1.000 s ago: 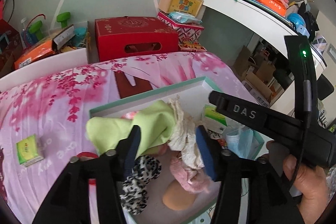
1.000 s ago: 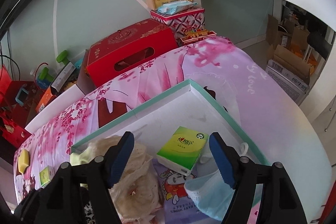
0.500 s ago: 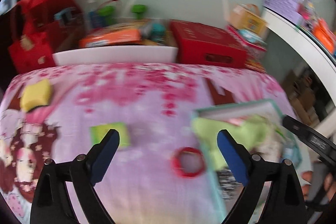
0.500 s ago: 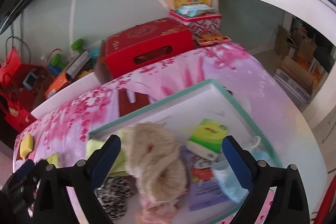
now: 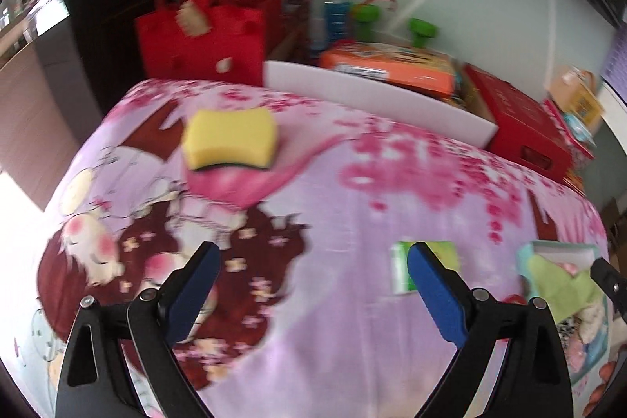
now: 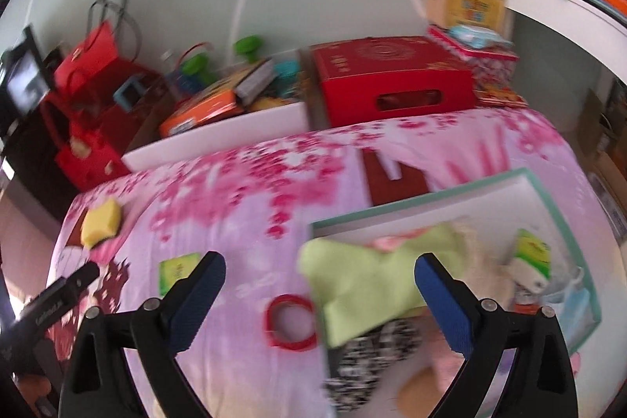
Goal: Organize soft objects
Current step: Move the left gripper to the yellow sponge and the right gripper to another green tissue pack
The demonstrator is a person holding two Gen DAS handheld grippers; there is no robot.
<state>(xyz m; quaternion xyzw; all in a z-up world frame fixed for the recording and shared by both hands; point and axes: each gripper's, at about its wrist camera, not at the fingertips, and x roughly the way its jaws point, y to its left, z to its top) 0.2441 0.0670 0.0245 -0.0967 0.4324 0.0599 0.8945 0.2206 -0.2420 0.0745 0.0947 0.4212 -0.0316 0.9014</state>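
A yellow sponge (image 5: 230,138) lies on the pink flowered cloth at the far left; it also shows in the right wrist view (image 6: 101,221). My left gripper (image 5: 311,275) is open and empty, above the cloth, short of the sponge. A green tissue pack (image 5: 429,263) lies by its right finger and shows in the right wrist view (image 6: 176,271). My right gripper (image 6: 319,294) is open and empty above the left edge of the teal-rimmed tray (image 6: 431,196). The tray holds a lime green cloth (image 6: 364,281), a leopard-print piece (image 6: 368,355), a cream fluffy piece (image 6: 482,261) and another tissue pack (image 6: 531,255).
A red tape ring (image 6: 292,322) lies beside the tray's left edge. Behind the table stand a red box (image 6: 392,77), a white bin (image 6: 219,138) of clutter and red bags (image 5: 207,26). The table drops off at the left and right.
My left gripper let go of the lime green cloth in the tray, opened, and swung left across the table toward the sponge. My right gripper pulled back and turned left.
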